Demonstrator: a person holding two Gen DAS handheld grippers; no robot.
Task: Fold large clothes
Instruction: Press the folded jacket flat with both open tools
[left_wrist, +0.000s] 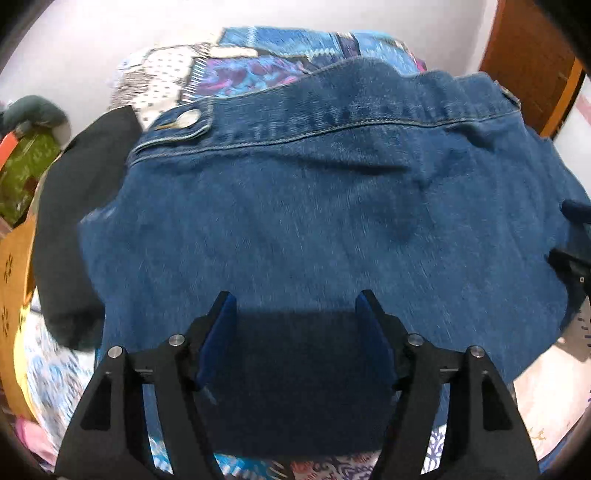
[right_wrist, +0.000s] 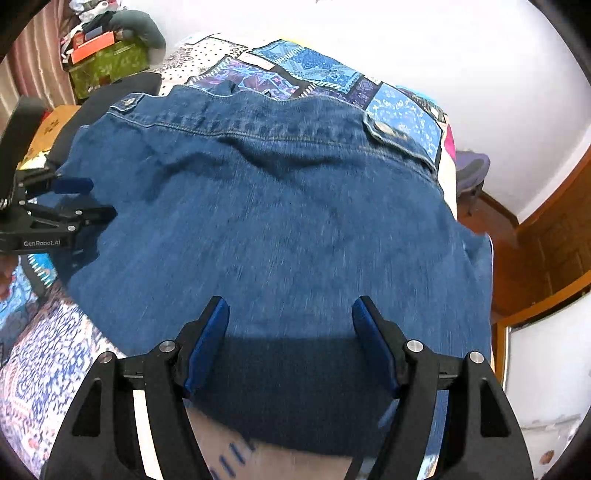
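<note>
A large blue denim garment lies spread flat on the bed, its stitched band and a metal button at the far side. My left gripper hangs open over the near part of the denim, which lies in shadow between the blue pads without being pinched. In the right wrist view the same denim fills the middle, and my right gripper stands open over its near hem. The left gripper shows there at the denim's left edge. The right gripper pokes in at the right of the left wrist view.
A patchwork bedspread covers the bed under the denim. A black garment lies beside the denim's left edge. A green box with clutter sits at the far left, and a wooden door stands to the right.
</note>
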